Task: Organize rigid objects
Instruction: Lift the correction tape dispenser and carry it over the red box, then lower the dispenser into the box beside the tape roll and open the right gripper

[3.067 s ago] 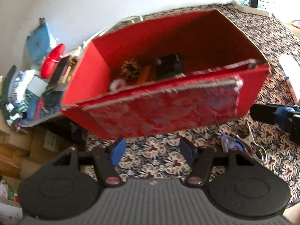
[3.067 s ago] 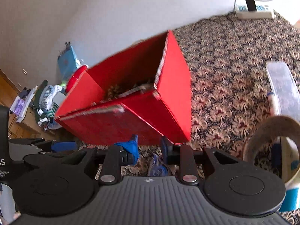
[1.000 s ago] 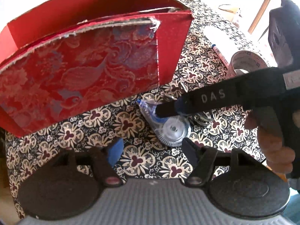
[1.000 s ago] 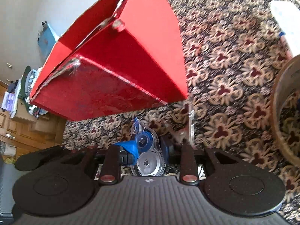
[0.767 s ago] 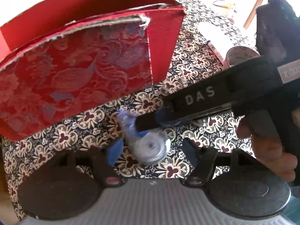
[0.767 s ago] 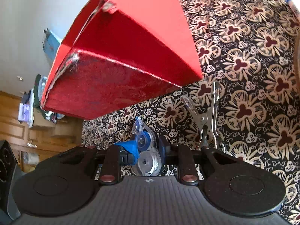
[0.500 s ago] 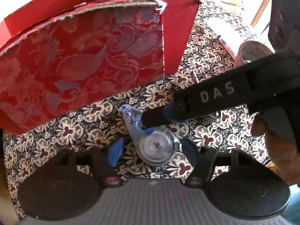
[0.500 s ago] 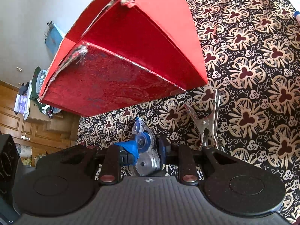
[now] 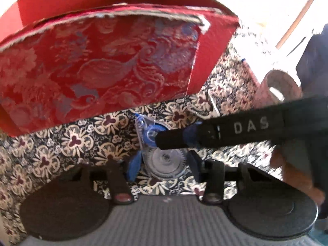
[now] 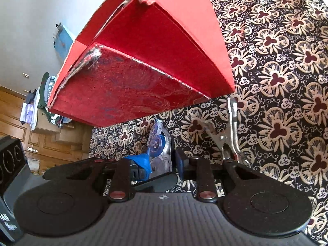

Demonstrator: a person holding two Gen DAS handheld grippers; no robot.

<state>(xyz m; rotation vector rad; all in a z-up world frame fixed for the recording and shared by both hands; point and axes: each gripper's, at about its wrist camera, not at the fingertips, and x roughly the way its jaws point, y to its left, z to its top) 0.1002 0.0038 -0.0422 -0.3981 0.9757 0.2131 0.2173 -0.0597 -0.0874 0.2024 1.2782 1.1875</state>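
The red box (image 9: 106, 61) stands near the table's (image 10: 287, 65) left edge. Just before it, the clear correction tape dispenser (image 9: 162, 155) sits between the closing left tongs (image 9: 162, 165); contact unclear. The right tongs (image 10: 163, 161), lettered "DAS", pinch it.

This is a lived-in home room. A table wears a dark floral tablecloth (image 10: 287, 65), with a red brocade-covered box (image 10: 147, 61) standing on it. Behind are wooden panelled cabinets (image 10: 18, 110), a plain pale wall (image 10: 41, 10), and a heap of clothes and fabric (image 10: 47, 94) on a side surface.
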